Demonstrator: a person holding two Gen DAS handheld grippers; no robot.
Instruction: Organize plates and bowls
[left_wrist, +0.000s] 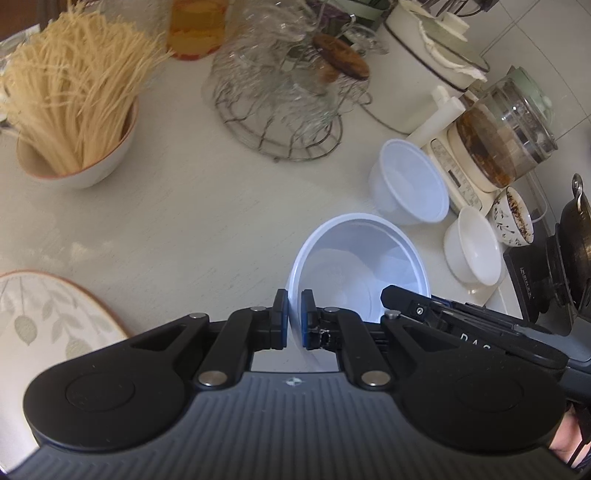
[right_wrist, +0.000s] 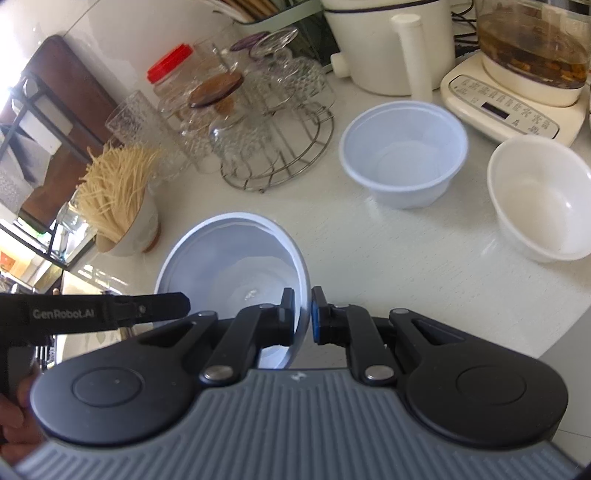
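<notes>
Both pairs of fingers are clamped on the rim of one translucent plastic bowl (left_wrist: 360, 269): the left gripper (left_wrist: 293, 319) pinches its near-left edge, the right gripper (right_wrist: 303, 317) its near-right edge, so the bowl hangs tilted between them above the counter (left_wrist: 192, 221). Just beyond the right fingers a second plastic bowl (right_wrist: 404, 151) stands upright on the counter, and to its right sits a white ceramic bowl (right_wrist: 543, 199). Left of the left fingers lies a leaf-patterned plate (left_wrist: 48, 314). Farther off stand a bowl of dry noodles (left_wrist: 74, 110), a wire rack of glasses (left_wrist: 277, 92) and a kettle on a cream base (right_wrist: 517, 92).
</notes>
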